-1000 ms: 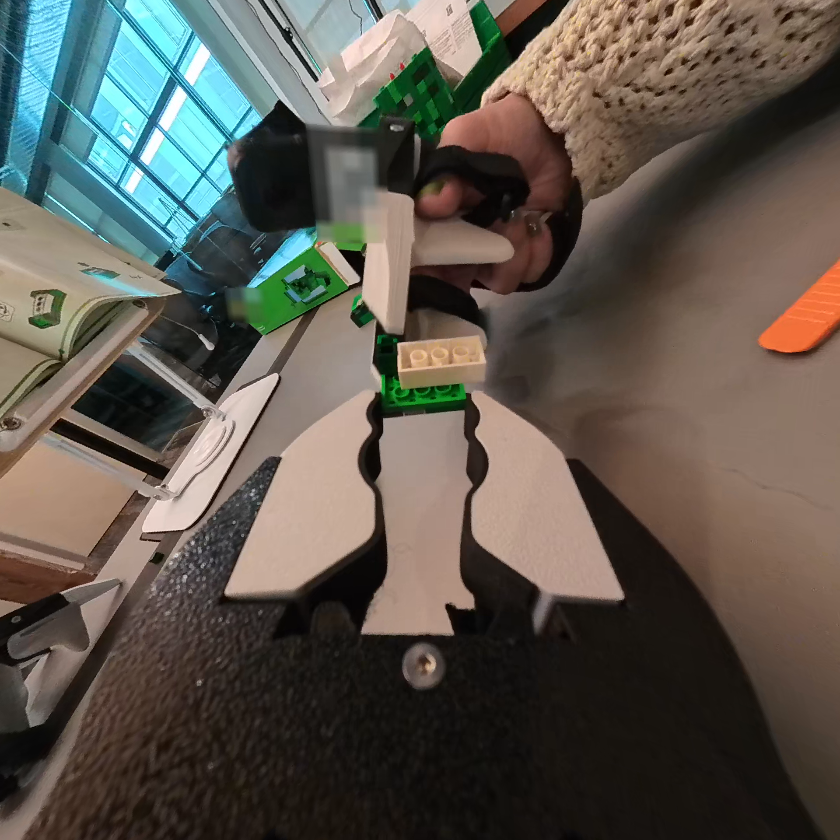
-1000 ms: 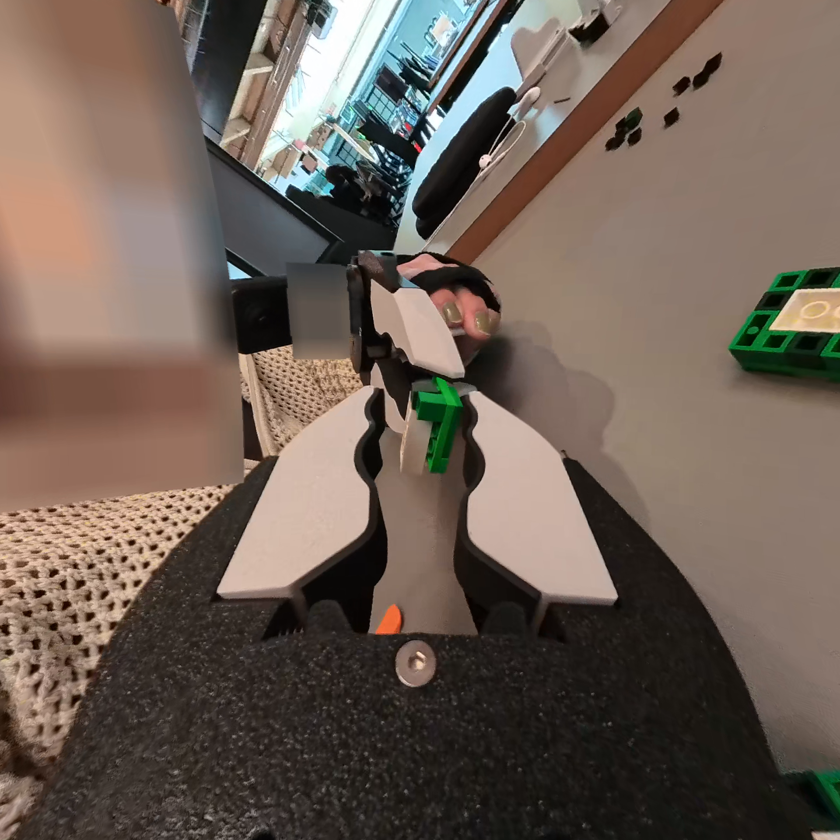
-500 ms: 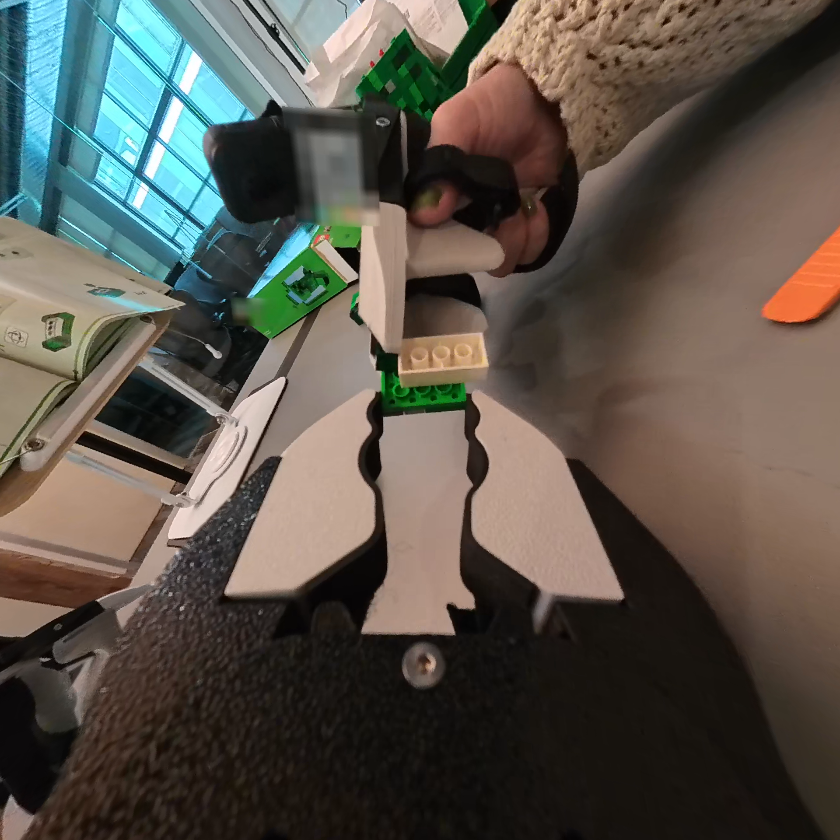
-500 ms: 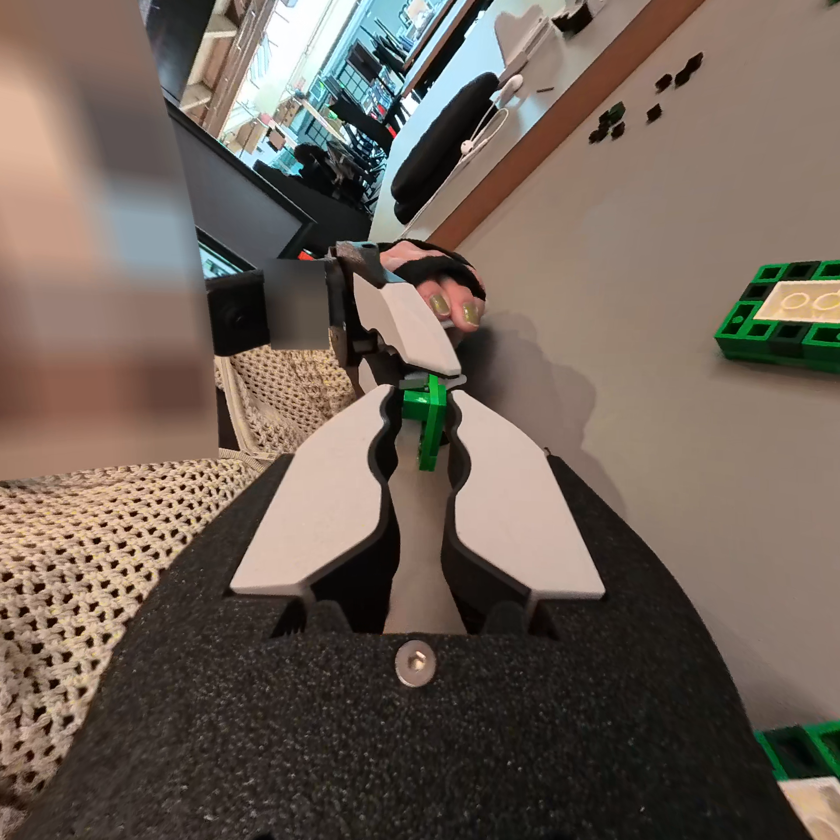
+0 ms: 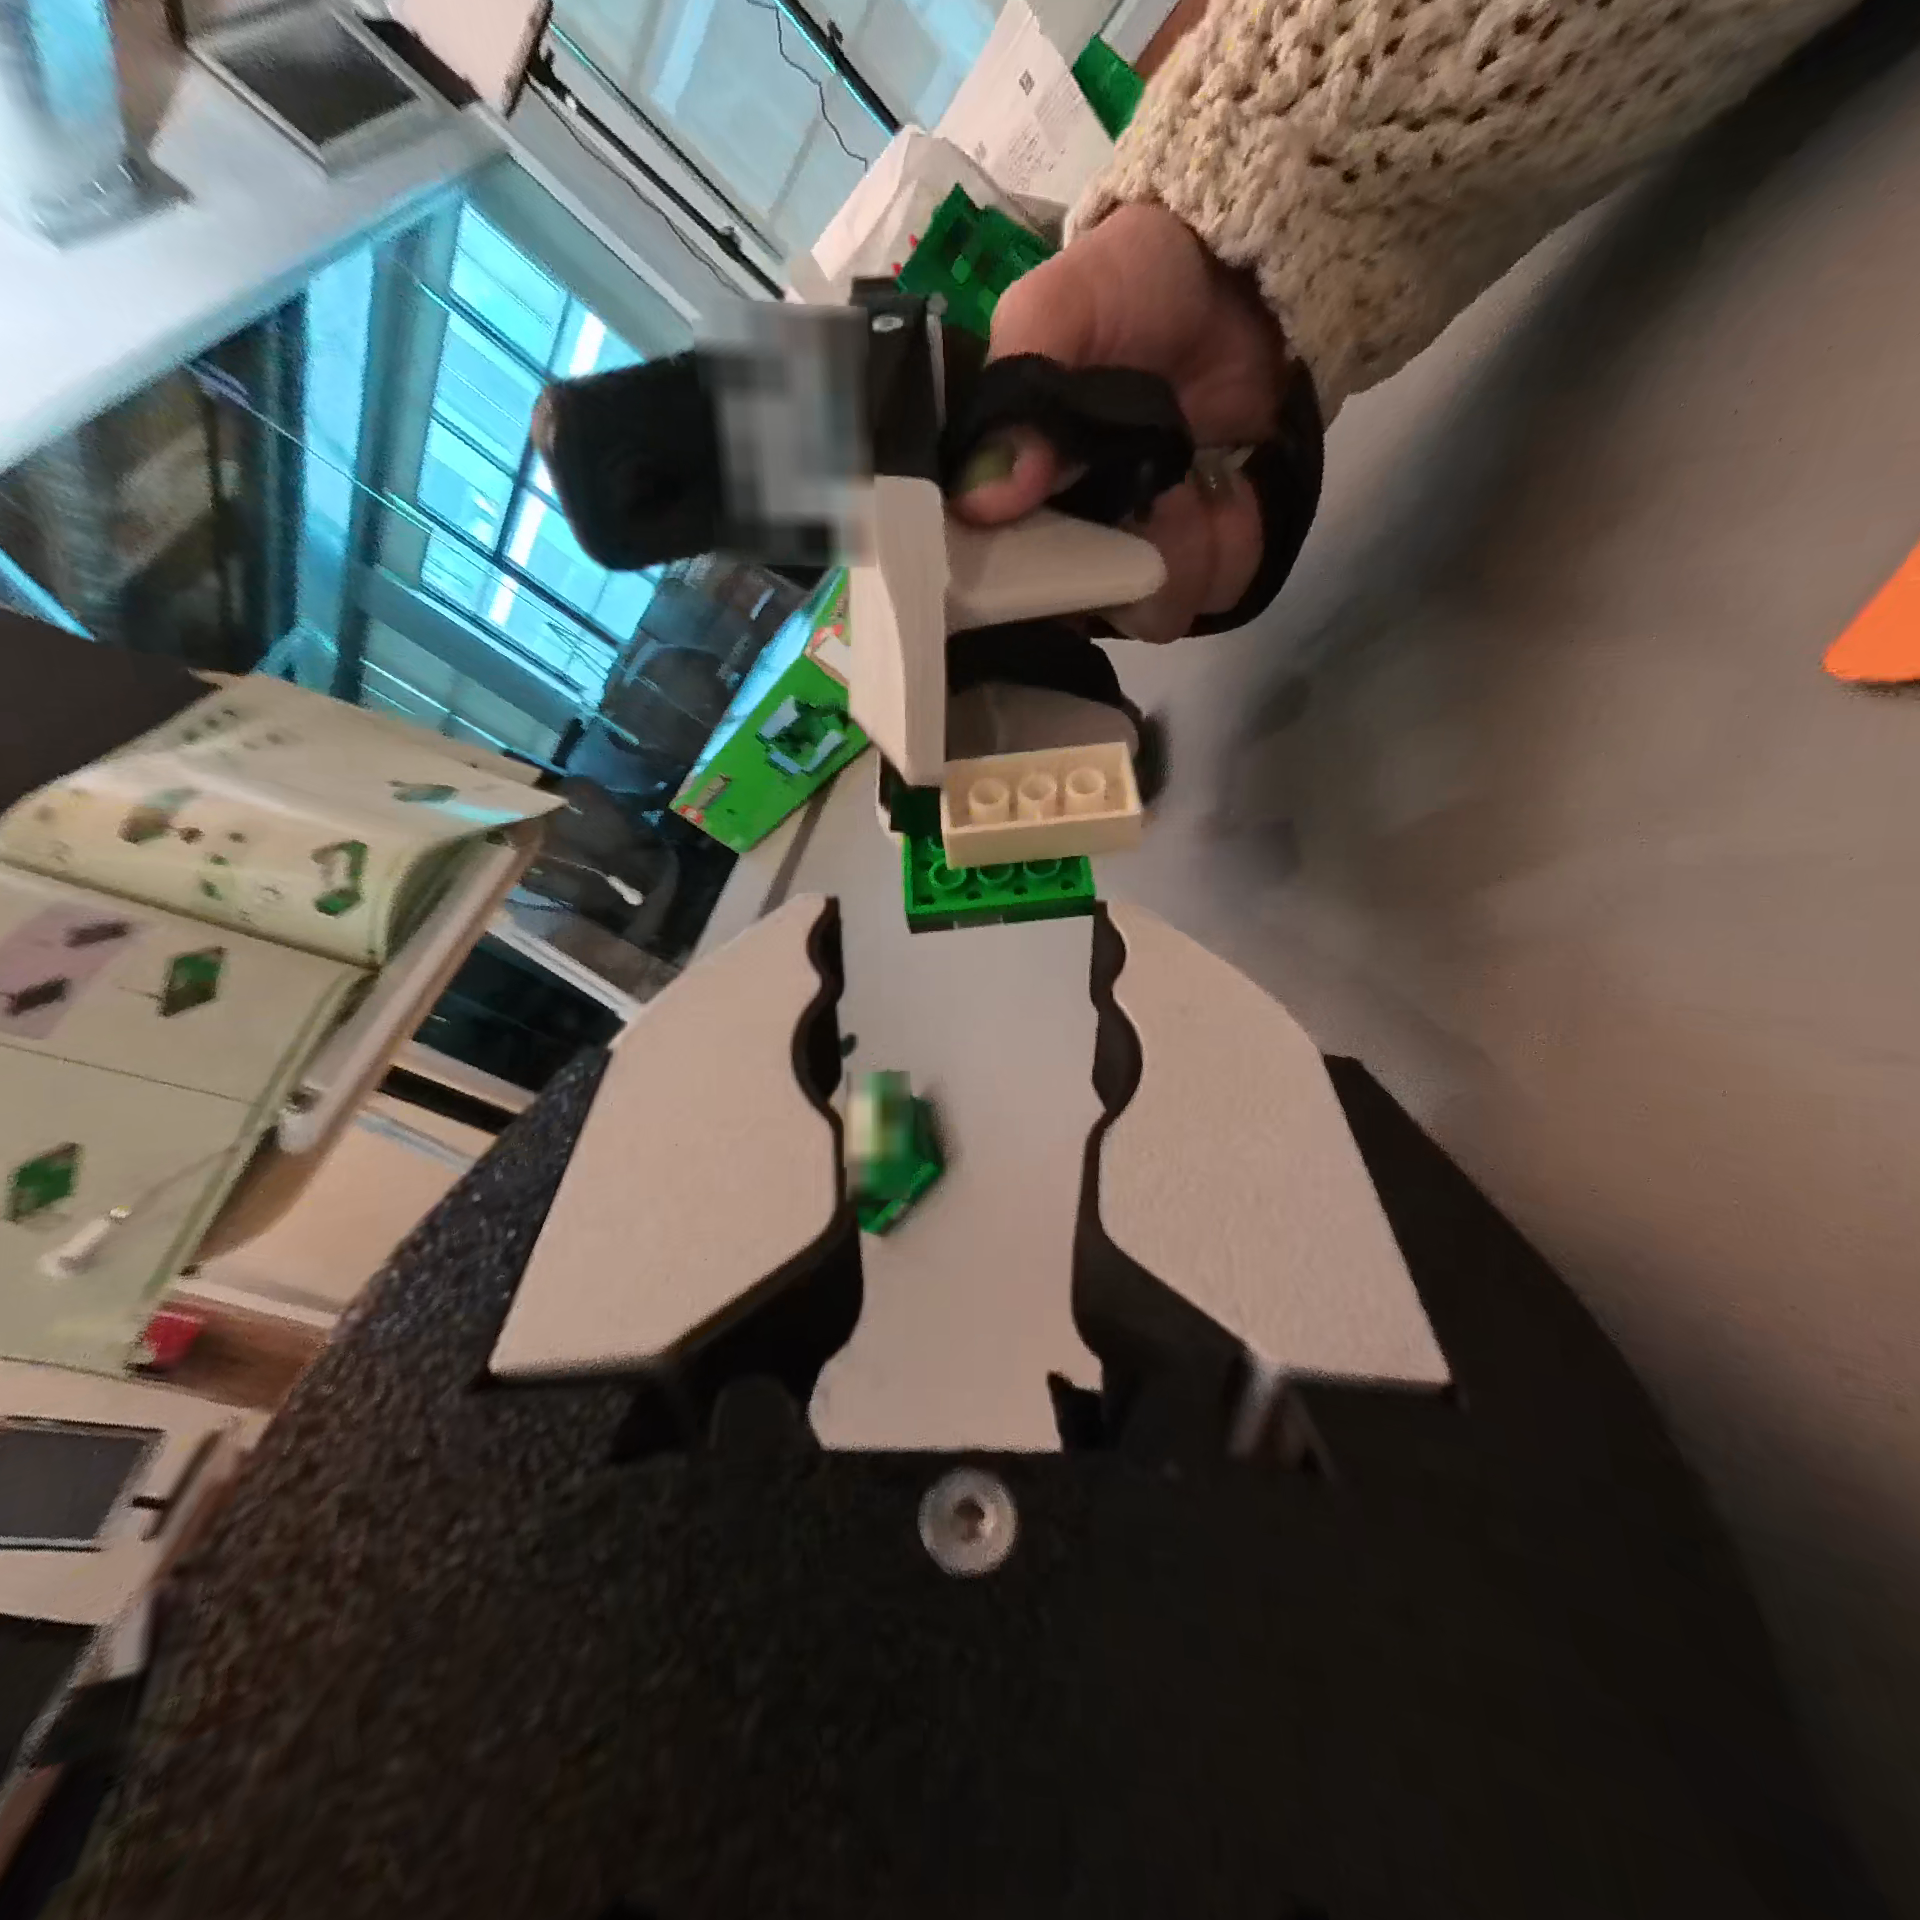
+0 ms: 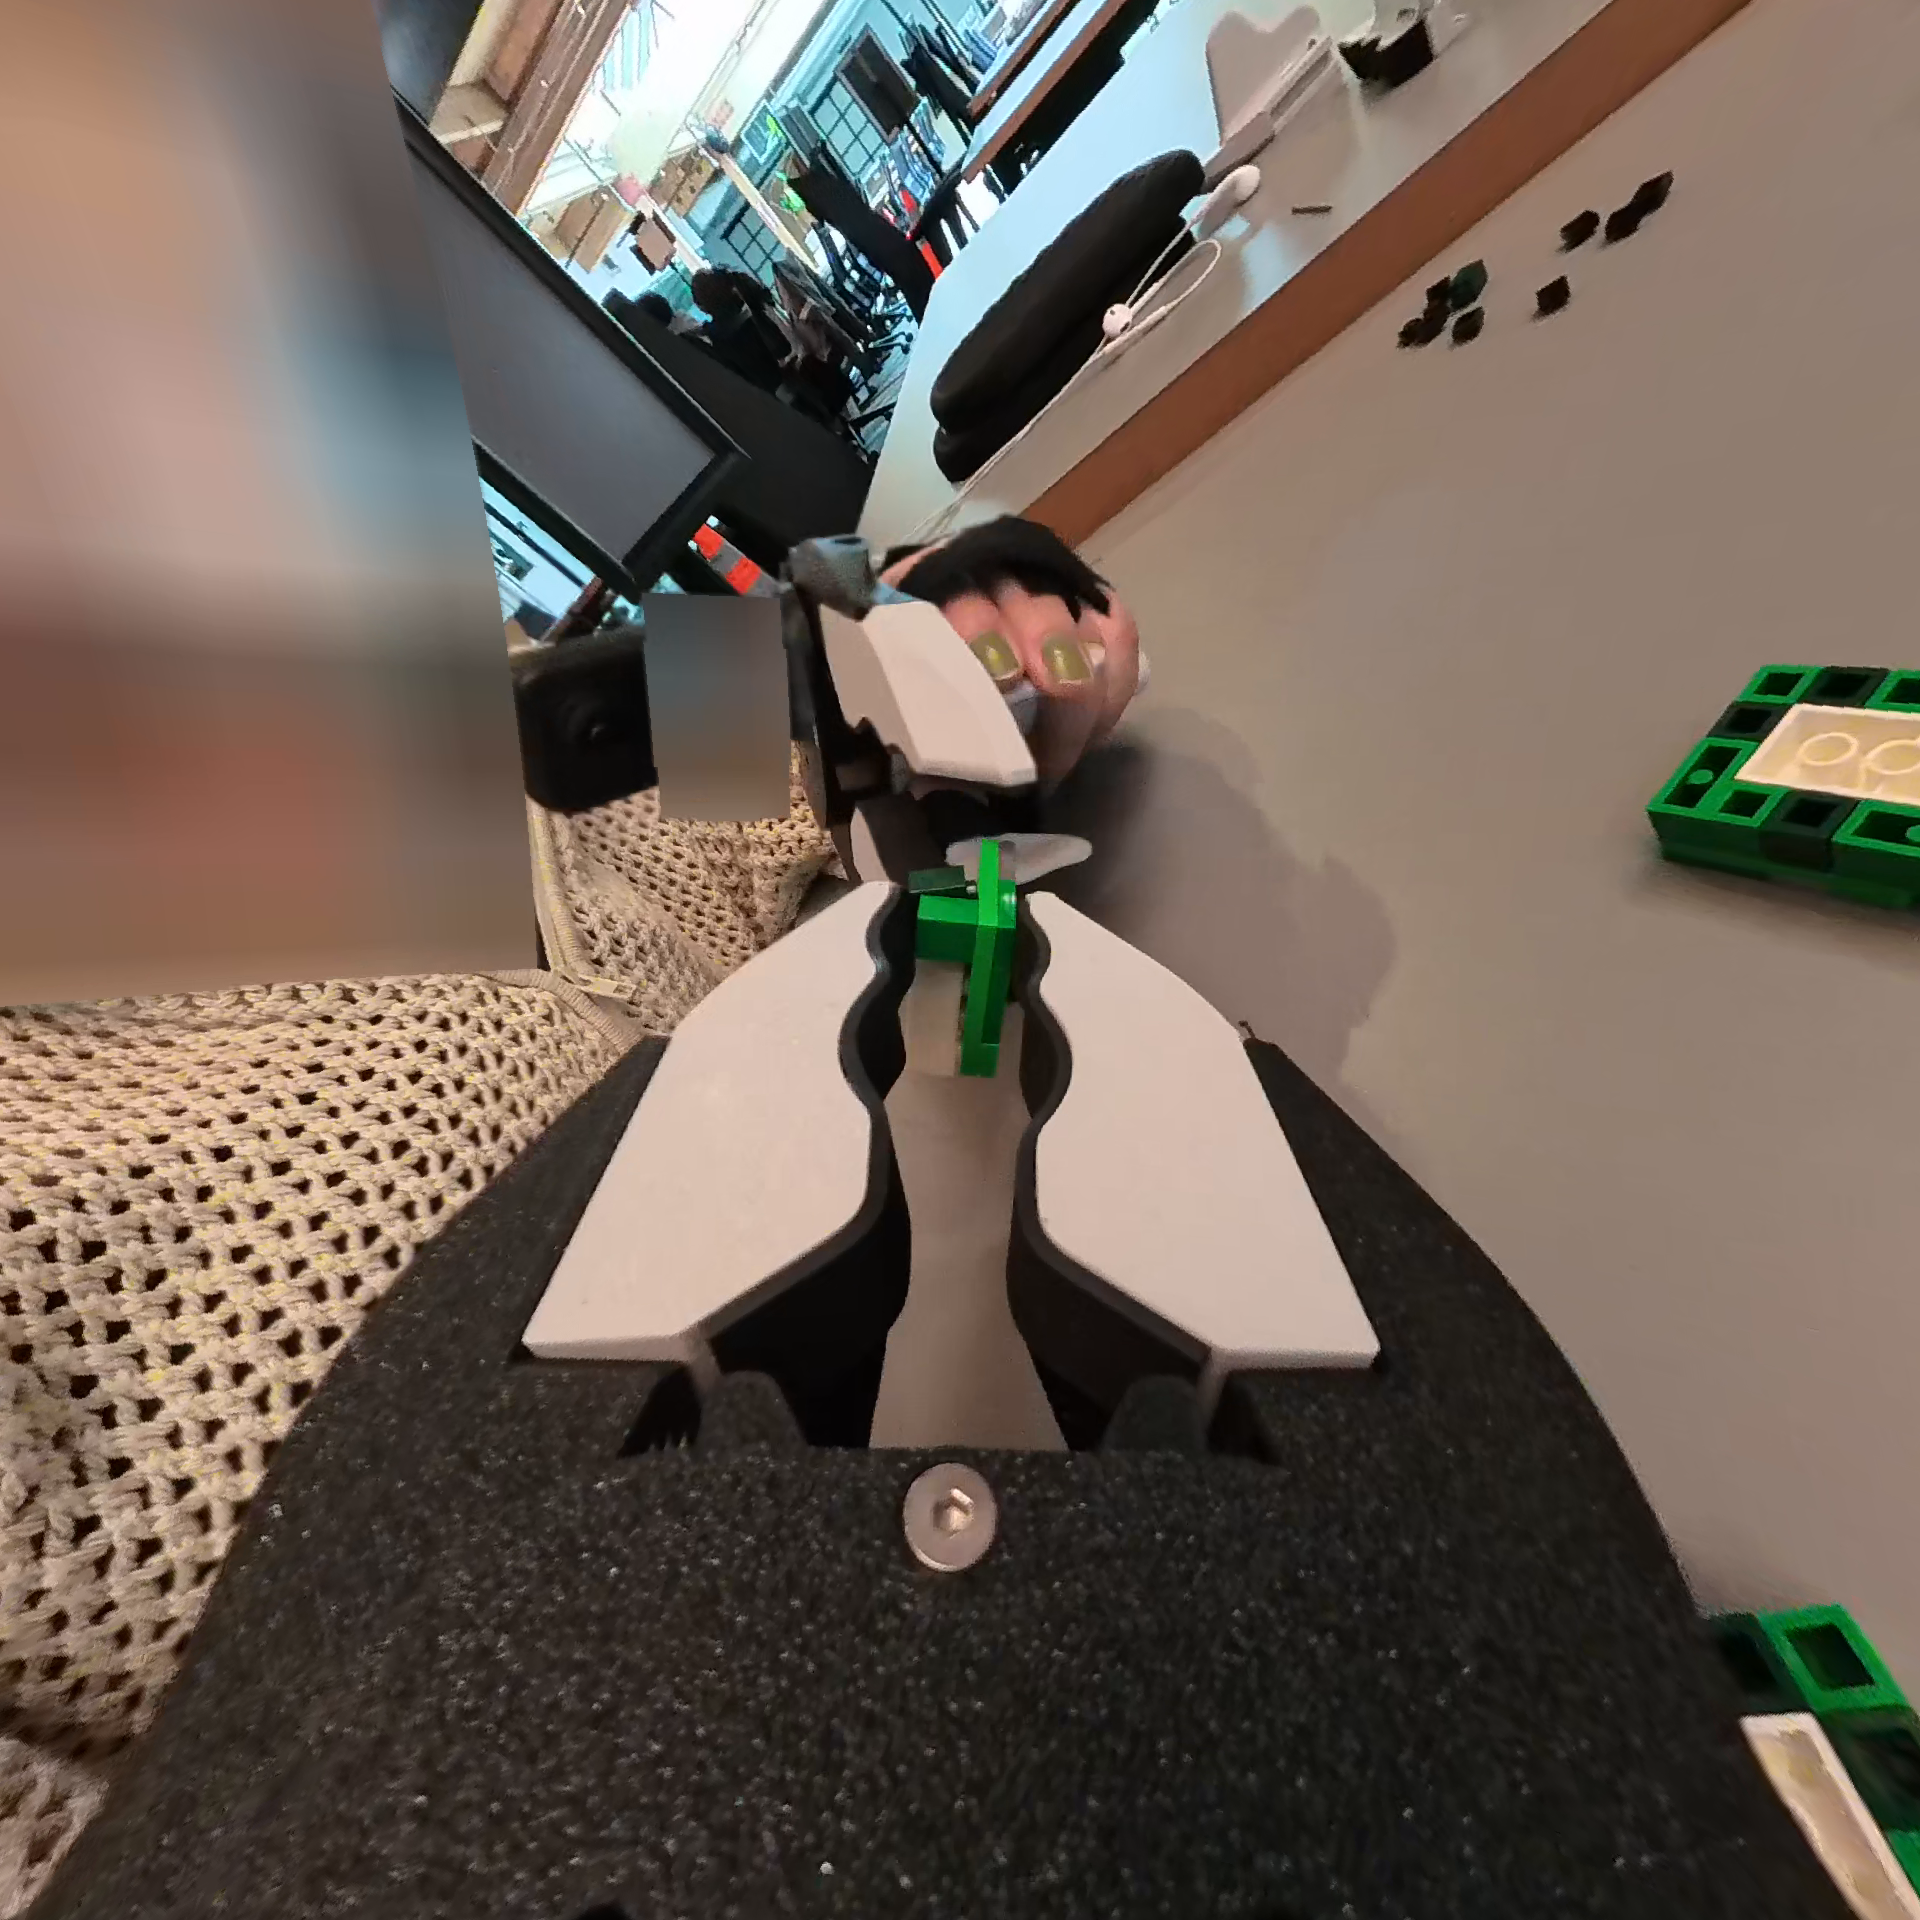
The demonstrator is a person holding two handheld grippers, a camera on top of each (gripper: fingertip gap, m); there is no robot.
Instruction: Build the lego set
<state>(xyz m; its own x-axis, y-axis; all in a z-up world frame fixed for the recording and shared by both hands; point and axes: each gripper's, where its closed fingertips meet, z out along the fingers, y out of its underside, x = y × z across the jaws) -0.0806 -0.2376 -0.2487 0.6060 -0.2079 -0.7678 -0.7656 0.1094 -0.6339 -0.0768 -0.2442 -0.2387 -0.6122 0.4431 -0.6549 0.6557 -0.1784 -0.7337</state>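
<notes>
A small assembly, a white brick [image 5: 1039, 810] on a green plate [image 5: 997, 888], hangs in the air. My right gripper [image 6: 961, 914] is shut on it, with both pads pressed on its green and white sides [image 6: 977, 966]. In the left wrist view the right gripper [image 5: 914, 675] comes in from above and holds the assembly. My left gripper [image 5: 966, 925] is open. Its fingertips stand apart just short of the green plate, with a gap on both sides. It also shows in the right wrist view [image 6: 935, 717], beyond the assembly. A blurred small green piece [image 5: 894, 1164] lies on the table below the left fingers.
An orange brick separator [image 5: 1881, 644] lies at the right on the grey table [image 6: 1455, 1039]. An open instruction booklet [image 5: 208, 883] and a green box [image 5: 779, 738] are at the left. Green-and-white partial builds [image 6: 1808, 790] [image 6: 1839, 1704] and small dark pieces [image 6: 1455, 307] lie on the table.
My right gripper closed on the assembly about half a second ago and keeps it. My left gripper has now opened, let go of the green plate and drawn back a little.
</notes>
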